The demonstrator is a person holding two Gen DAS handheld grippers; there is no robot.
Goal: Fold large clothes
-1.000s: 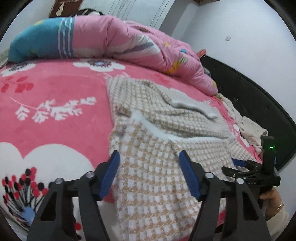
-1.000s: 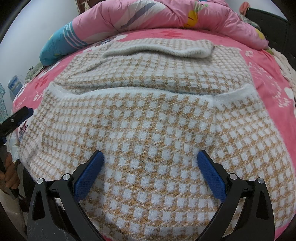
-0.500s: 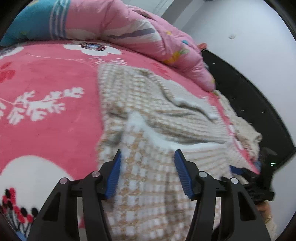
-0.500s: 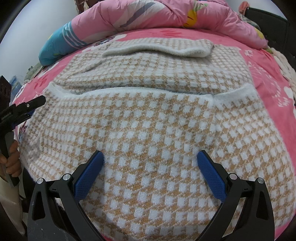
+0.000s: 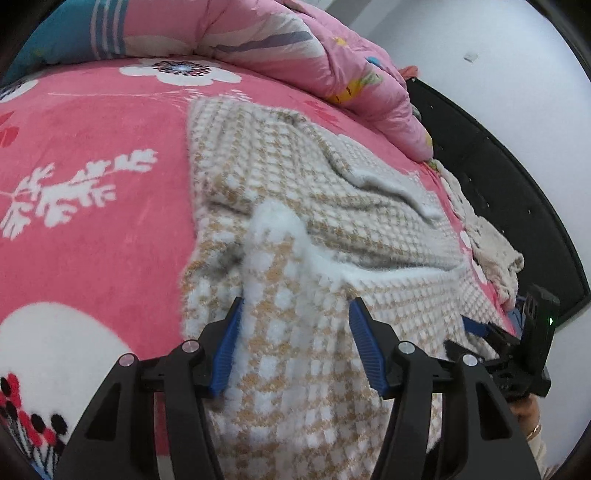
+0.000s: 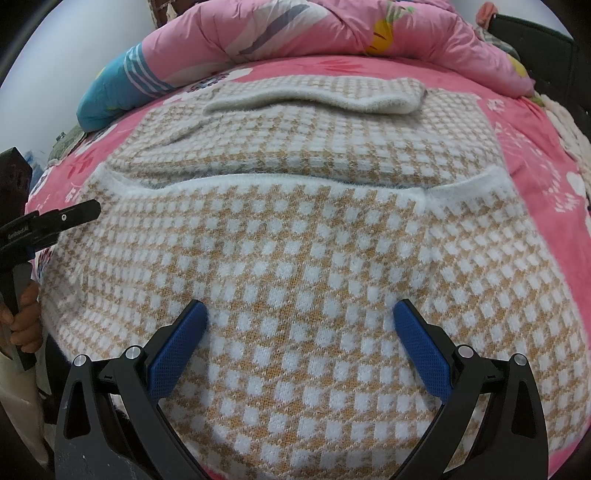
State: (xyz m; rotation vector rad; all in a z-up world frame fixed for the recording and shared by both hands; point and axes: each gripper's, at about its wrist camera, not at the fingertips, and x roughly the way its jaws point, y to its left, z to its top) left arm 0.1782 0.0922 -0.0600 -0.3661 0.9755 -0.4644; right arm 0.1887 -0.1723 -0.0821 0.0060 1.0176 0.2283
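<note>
A tan-and-white checked knit sweater [image 6: 295, 236] lies spread on the pink bed, its near half folded over the far half, with a fuzzy white hem [image 6: 258, 182] across the middle. My right gripper [image 6: 299, 314] is open, low over the near part of the sweater. My left gripper [image 5: 295, 306] is open at the sweater's [image 5: 314, 229] left edge, its jaws either side of the raised white hem corner [image 5: 273, 229]. The left gripper also shows at the left of the right wrist view [image 6: 40, 225]. The right gripper also shows at the right of the left wrist view [image 5: 487, 332].
A pink floral bedspread [image 5: 96, 155] covers the bed. A rolled pink and blue quilt [image 6: 295, 29] lies along the far side. A black bed frame [image 5: 509, 177] runs along the right, with a cream cloth [image 5: 491, 240] beside it.
My left gripper has moved forward onto the sweater's left edge and its jaws have narrowed around the white hem corner. The right gripper has stayed still and open.
</note>
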